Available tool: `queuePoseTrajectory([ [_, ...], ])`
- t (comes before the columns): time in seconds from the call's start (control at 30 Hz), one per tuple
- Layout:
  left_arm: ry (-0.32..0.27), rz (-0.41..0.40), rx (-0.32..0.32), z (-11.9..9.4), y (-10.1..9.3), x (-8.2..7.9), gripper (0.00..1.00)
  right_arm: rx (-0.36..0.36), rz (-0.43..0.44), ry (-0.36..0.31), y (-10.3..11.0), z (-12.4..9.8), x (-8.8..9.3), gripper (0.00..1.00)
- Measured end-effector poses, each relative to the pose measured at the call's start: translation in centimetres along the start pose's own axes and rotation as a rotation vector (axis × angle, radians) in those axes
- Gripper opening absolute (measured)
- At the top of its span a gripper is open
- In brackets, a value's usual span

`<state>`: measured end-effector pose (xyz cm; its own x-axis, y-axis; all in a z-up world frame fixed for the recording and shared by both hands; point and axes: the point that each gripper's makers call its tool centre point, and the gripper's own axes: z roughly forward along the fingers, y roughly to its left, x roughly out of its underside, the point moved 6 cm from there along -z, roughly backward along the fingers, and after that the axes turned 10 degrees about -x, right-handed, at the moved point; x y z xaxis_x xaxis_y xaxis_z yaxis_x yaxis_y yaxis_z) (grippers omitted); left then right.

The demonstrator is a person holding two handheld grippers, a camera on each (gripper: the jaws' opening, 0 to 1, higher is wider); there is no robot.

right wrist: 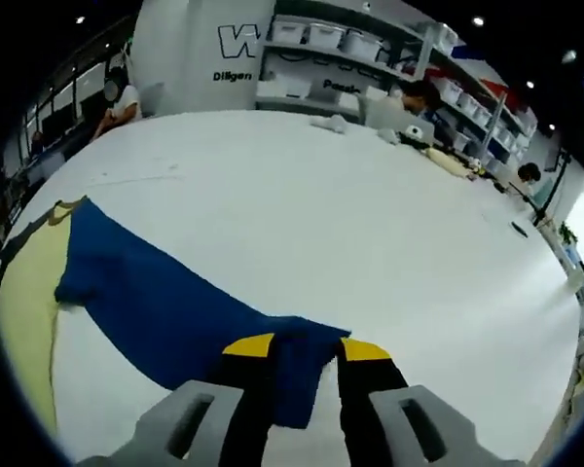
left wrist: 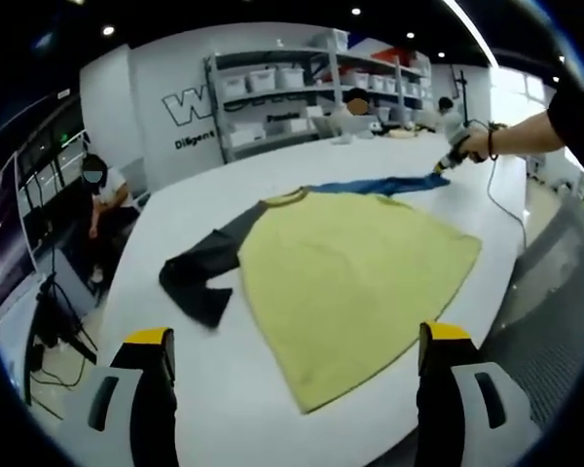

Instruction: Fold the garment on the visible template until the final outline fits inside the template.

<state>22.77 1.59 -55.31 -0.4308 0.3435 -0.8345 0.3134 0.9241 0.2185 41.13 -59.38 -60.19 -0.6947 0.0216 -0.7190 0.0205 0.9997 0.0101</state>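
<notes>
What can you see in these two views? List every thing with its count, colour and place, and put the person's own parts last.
garment: one, yellow body, dark grey sleeve, blue sleeve, spread flat on the table
table: one, white, under the garment
shelving: one unit, grey with pale bins, by the back wall
seated people: several, along the table's far edges
left tool: one, black with yellow tips, open, above the garment's hem
right tool: one, same colours, shut on the blue sleeve's cuff
hand: one, holding the right tool
</notes>
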Motion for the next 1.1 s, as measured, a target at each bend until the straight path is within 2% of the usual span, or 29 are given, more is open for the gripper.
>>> queuePoseTrajectory([
  [0.13, -0.006, -0.008, 0.004, -0.1, -0.1, 0.0, 0.99, -0.018, 0.039, 0.005, 0.0, -0.7, 0.5, 0.32],
  [0.2, -0.008, -0.011, 0.006, -0.2, -0.2, -0.1, 0.99, -0.011, 0.071, 0.017, 0.0, -0.9, 1.4, 0.37],
  [0.3, -0.012, -0.004, 0.007, -0.3, -0.2, -0.2, 0.99, 0.009, 0.107, 0.034, 0.0, -1.1, 2.6, 0.38],
  [0.37, -0.016, -0.009, 0.007, -0.3, -0.2, -0.3, 0.99, 0.006, 0.148, 0.037, 0.3, -1.0, 3.3, 0.36],
  [0.4, -0.018, -0.01, 0.007, -0.3, -0.2, -0.3, 0.99, 0.007, 0.204, 0.045, 0.5, -1.0, 3.8, 0.34],
  [0.57, -0.019, 0.002, 0.003, -0.5, 0.0, -0.5, 0.99, 0.031, 0.187, 0.035, -0.5, 0.3, 3.6, 0.24],
  [0.7, -0.019, -0.001, 0.0, -0.5, 0.1, -0.4, 0.99, 0.04, 0.237, 0.041, -1.0, 1.1, 4.0, 0.21],
  [0.73, -0.017, -0.002, -0.001, -0.5, 0.1, -0.4, 0.99, 0.047, 0.223, 0.023, -1.3, 1.1, 3.8, 0.2],
  [0.77, -0.015, -0.003, -0.005, -0.6, 0.1, -0.4, 0.98, 0.064, 0.237, 0.043, -1.5, 1.0, 4.1, 0.18],
  [0.87, -0.017, -0.005, -0.007, -0.7, 0.2, -0.3, 0.98, 0.075, 0.22, 0.021, -2.0, 1.1, 4.1, 0.16],
  [0.97, -0.01, -0.004, -0.007, -0.7, 0.1, -0.2, 0.98, 0.078, 0.205, 0.006, -1.3, 0.8, 4.2, 0.1],
  [1.03, -0.009, -0.003, -0.006, -0.7, 0.1, -0.1, 0.98, 0.075, 0.154, 0.004, -1.0, 0.4, 4.2, 0.01],
  [1.1, -0.008, -0.004, -0.005, -0.7, 0.1, -0.1, 0.98, 0.084, 0.155, 0.016, -0.8, 0.1, 4.3, 0.0],
])
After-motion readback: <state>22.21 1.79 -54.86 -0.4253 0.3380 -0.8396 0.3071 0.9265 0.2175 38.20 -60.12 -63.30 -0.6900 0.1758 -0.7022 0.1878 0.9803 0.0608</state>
